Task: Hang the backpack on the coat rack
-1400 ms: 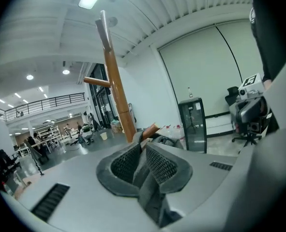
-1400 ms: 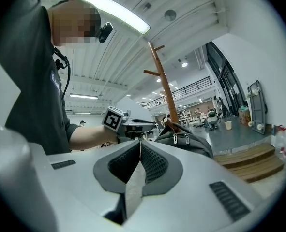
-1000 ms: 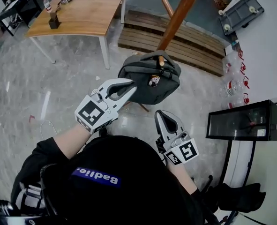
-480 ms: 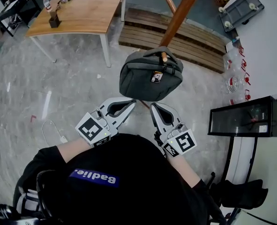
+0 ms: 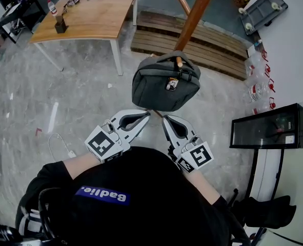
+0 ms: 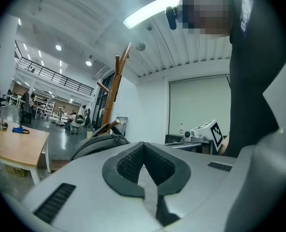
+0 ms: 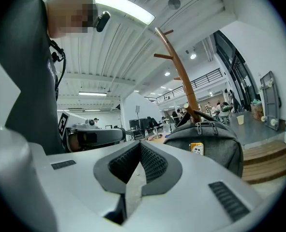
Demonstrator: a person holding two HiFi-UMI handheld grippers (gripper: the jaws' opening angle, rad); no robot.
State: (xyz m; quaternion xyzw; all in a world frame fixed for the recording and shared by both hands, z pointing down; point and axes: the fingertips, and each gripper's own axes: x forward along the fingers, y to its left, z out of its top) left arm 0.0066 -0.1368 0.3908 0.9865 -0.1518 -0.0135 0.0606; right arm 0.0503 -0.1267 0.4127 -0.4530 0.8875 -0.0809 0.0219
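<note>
Jaws of the left gripper [image 5: 145,117] and right gripper [image 5: 165,120] are pressed together, empty. The backpack [image 5: 161,88] hangs by its handle from a peg [image 5: 178,62] of the coat rack [image 5: 196,12]. Both grippers have drawn back from it, so the hanging looks finished.

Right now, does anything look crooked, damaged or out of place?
Nothing stands out. The backpack hangs by its handle on a peg of the coat rack; left gripper and right gripper are shut, apart from it.

"Badlie" on the black shirt [image 5: 141,211]
</note>
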